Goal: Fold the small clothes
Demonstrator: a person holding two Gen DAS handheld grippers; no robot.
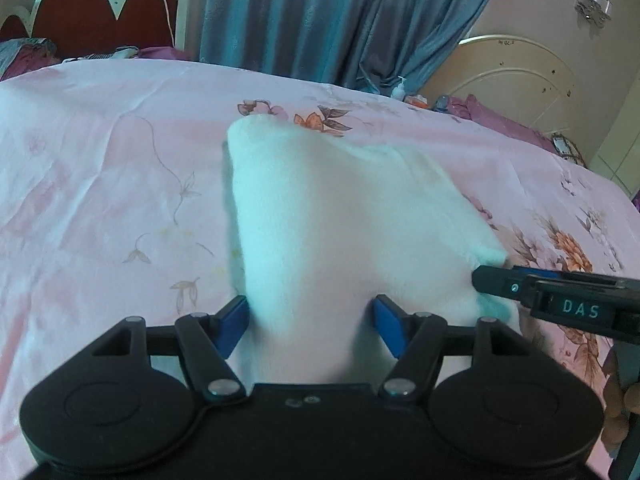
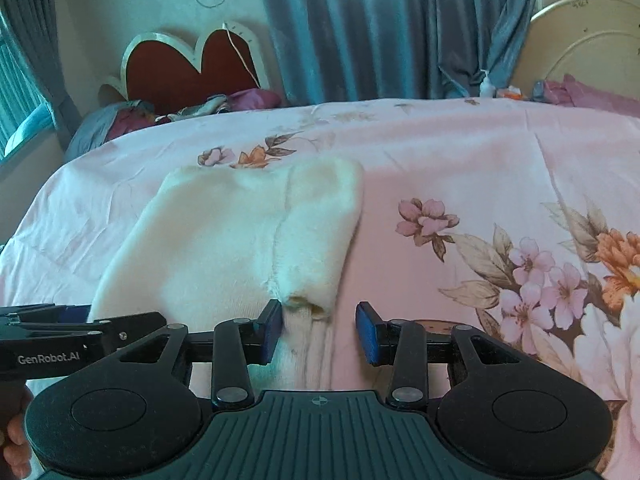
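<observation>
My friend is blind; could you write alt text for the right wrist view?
A fluffy white garment lies on a pink floral bedsheet, one sleeve folded over it. The open right claw straddles the sleeve's cuff; the left claw reaches in from the left.

The light is soft and rather dim, with a cool blue-green tint. Daylight comes from the window [image 2: 22, 92] at the left. Both views bend strongly at the edges and the corners are dark. The white garment [image 1: 340, 216] looks overexposed and slightly blurred, without texture.
</observation>
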